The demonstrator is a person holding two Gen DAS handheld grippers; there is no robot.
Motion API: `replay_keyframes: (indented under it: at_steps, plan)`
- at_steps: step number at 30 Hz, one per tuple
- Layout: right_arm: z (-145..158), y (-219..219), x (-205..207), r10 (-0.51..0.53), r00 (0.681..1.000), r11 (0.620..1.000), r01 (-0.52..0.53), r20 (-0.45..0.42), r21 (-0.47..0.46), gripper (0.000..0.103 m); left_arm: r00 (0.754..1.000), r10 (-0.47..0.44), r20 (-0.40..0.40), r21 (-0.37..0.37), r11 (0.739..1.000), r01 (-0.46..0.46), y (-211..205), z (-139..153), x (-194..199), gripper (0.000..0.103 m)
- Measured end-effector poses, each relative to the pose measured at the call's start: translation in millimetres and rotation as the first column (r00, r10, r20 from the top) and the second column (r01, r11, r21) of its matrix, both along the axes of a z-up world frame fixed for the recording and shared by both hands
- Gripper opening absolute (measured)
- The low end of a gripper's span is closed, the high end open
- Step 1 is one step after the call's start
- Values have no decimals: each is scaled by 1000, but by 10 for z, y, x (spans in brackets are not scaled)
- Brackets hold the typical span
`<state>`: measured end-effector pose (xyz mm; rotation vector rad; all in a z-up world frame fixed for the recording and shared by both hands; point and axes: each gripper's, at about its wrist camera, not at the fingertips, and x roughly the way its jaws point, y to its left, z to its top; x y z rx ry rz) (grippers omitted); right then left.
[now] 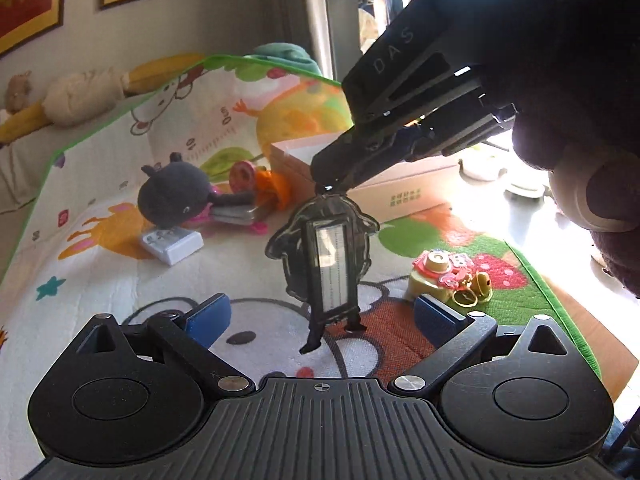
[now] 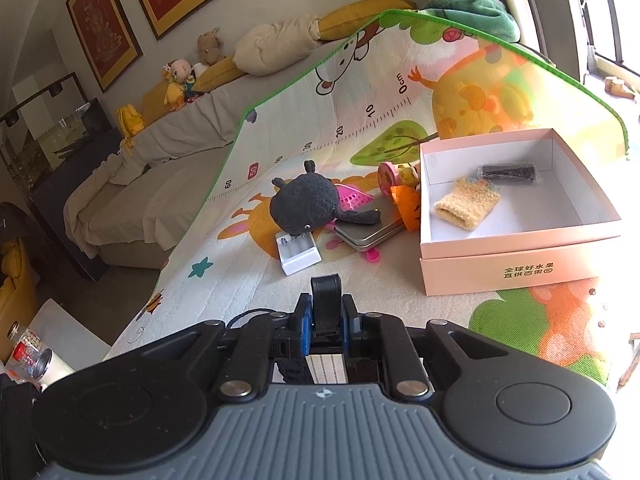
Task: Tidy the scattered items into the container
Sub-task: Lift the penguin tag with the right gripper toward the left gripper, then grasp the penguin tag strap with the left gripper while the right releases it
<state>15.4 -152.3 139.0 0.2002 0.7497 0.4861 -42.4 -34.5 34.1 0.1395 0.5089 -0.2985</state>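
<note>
Sunlit living room: a cartoon play mat (image 2: pixel 248 280) covers the work surface, with a sofa and framed red prints behind.

From the left wrist view, a flat black penguin-shaped keychain (image 1: pixel 324 256) with a clear window panel hangs in mid-air, its long axis near vertical, feet just clear of the mat. The right gripper (image 1: pixel 332 178) comes in from 1 o'clock and is clamped on the keychain's top loop; in the right wrist view the same gripper (image 2: pixel 326 312) shows its blue pads pressed tight on a black tab, the body dangling below. The left gripper (image 1: pixel 322 314) sits straight under it, pads standing wide apart on either side of the keychain's feet, touching nothing.

The pink box (image 2: pixel 520 240) lies at about 2 o'clock from the right gripper, near it, with its open top up; a knitted yellow piece (image 2: pixel 466 204) and a dark cylinder (image 2: pixel 508 172) already lie inside. The right hand is the nearer one, so carrying the hanging keychain over the near wall and letting go looks like the coming move.

Farther out at 11 o'clock, on the mat: a grey plush (image 2: pixel 304 204), a white charger block (image 2: pixel 298 256), a grey tin (image 2: pixel 370 228). A yellow trinket cluster (image 1: pixel 448 276) sits at 3 o'clock in the left view.
</note>
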Motion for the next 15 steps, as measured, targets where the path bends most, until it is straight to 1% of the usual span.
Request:
replay_keyframes:
  at_steps: [1, 2, 4, 5, 6, 8, 10, 15]
  plan:
    - [4, 13, 13, 3, 1000, 1000, -3, -4, -12, 14, 1000, 3, -2, -2, 1000, -3, -20, -5, -2, 84]
    - [14, 27, 20, 6, 1000, 1000, -6, -3, -27, 14, 1000, 10, -4, -3, 1000, -10, -35, -8, 3, 70]
    - [43, 62, 20, 16, 1000, 998, -15, 1, -58, 14, 999, 33, 1, -9, 999, -33, -49, -16, 35, 78]
    - [59, 89, 17, 25, 1000, 997, -25, 3, -72, 14, 999, 40, 7, -16, 999, -40, -54, -15, 44, 85]
    - [69, 112, 11, 33, 999, 996, -32, 5, -82, 14, 999, 42, 11, -23, 999, -42, -57, -9, 52, 88]
    - [84, 157, -8, 47, 999, 994, -45, 12, -97, 14, 998, 50, 22, -22, 999, -50, -83, 0, 50, 88]
    - [90, 192, -20, 59, 998, 993, -57, 12, -102, 14, 998, 50, 25, -17, 999, -50, -119, 0, 56, 91]
    - [110, 258, -55, 77, 997, 990, -73, 25, -120, 14, 1000, 18, 23, -12, 1000, -17, -214, -27, 165, 96]
